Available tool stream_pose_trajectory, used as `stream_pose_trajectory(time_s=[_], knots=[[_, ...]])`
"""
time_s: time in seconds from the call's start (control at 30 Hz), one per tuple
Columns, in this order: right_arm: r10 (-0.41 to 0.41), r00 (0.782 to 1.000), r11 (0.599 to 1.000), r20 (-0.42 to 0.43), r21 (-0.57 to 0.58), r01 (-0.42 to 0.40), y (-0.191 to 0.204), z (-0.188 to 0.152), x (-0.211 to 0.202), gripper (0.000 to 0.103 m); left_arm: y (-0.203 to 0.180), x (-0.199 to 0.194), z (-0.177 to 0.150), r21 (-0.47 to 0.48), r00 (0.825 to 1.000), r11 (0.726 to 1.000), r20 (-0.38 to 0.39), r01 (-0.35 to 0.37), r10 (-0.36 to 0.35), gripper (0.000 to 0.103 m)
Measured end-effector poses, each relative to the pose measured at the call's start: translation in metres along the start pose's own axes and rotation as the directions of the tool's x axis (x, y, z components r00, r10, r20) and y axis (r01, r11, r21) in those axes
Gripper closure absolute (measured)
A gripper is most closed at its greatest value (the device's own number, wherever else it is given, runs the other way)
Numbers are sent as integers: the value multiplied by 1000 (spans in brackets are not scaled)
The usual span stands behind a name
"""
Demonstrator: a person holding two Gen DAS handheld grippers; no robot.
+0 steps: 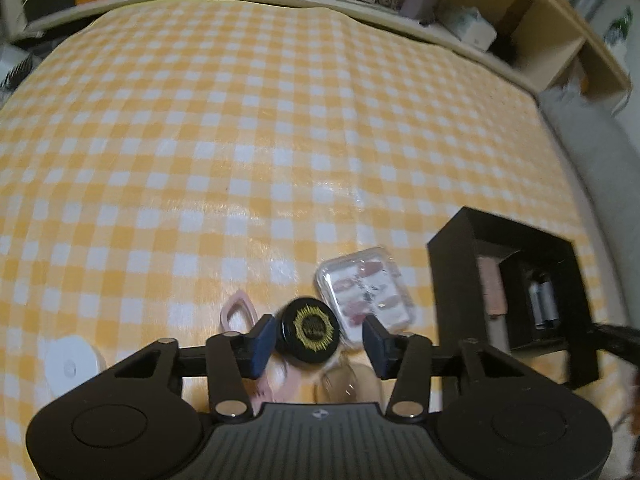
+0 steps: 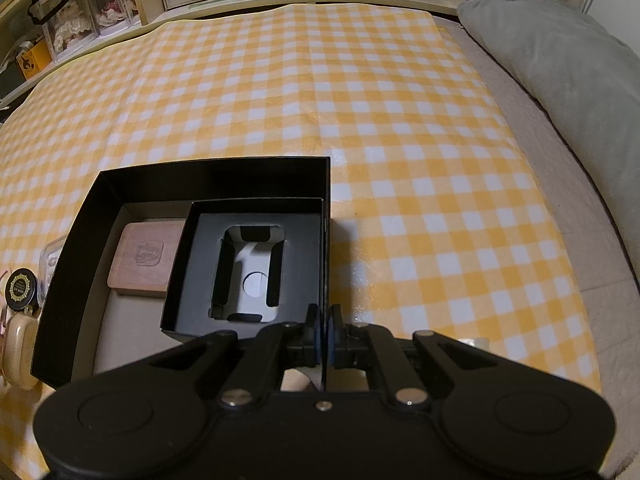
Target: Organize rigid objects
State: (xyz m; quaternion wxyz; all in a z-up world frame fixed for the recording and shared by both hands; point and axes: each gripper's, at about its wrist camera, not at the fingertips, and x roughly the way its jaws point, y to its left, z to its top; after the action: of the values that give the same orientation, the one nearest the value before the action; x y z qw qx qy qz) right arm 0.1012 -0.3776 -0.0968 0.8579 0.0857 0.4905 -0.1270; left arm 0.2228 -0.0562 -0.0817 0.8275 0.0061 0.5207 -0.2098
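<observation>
Blue pads of the left hand-held gripper (image 1: 318,344) stand spread around the round black jar (image 1: 310,330), the 9 o'clock pad about touching it, the other apart. Closing off-centre could squirt the jar into the clear nail case (image 1: 366,292) at 1 o'clock. The right hand-held gripper (image 2: 325,338) is pinched onto the black box's (image 2: 208,176) near wall; a tug might tip it, spilling the wooden block (image 2: 146,258).
</observation>
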Motion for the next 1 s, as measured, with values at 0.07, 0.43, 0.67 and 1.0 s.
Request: stream_pose_trajectory(time_s=[0.07,0.43,0.67,1.0], knots=[[2,1000,1000,0,1,-2,1,1,-1,99,-4,11,1,36,1000,999,-13,-20,21,51],[6,1000,1000,-4,3,-6,-1,0,1,99,-23,48,-10,209,991,973,-72,-98,115,41],[3,1000,1000,-6,1,-3,0,0,2,99,-1,45,-4,167,986,977,-86,-130,146,57],[1,1000,1000,-6,1,-1,0,0,1,99,14,27,14,88,991,987,-4,-135,136,79]])
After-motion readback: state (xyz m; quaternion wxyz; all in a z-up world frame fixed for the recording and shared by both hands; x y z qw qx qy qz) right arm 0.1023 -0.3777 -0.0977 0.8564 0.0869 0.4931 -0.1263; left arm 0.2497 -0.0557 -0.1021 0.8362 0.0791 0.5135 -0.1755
